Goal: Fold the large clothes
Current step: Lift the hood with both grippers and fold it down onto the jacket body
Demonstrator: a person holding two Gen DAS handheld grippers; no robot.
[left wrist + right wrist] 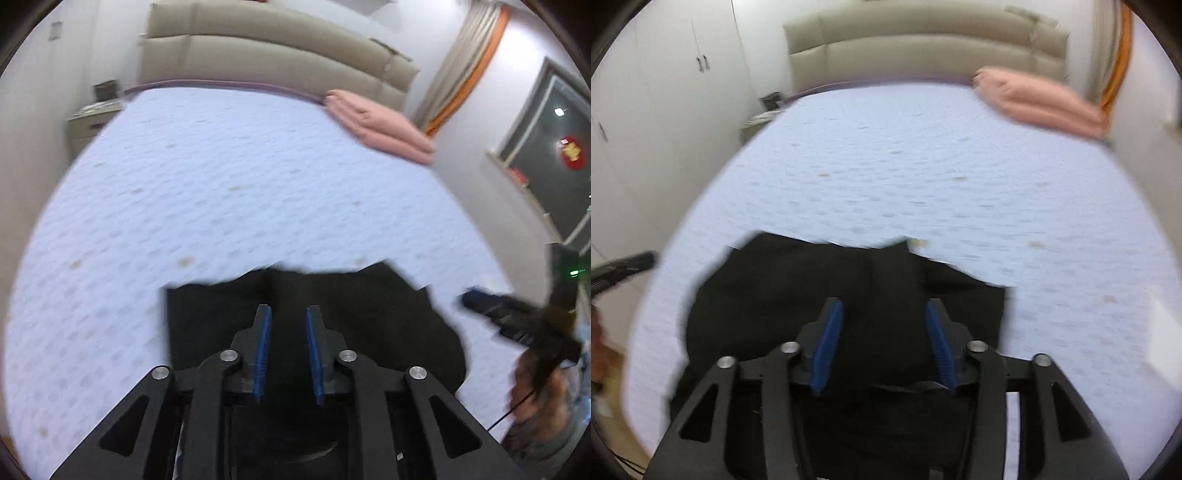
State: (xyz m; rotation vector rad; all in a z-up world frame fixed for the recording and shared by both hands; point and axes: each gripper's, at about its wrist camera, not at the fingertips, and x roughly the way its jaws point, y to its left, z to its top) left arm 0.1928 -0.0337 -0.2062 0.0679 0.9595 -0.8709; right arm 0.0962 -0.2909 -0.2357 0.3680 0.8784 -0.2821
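I see the black garment (314,317) lying flat on the near part of the light blue bed (221,184), just under both my tools. My left gripper (289,314) is released: its blue pads (263,350) stand a little apart and nothing is between them. My right gripper (884,310) is also released, with the pads wider apart, and the cloth is below them, not pinched. At the far right corner of the bed a folded pink blanket (1041,99) rests near the beige headboard (923,44).
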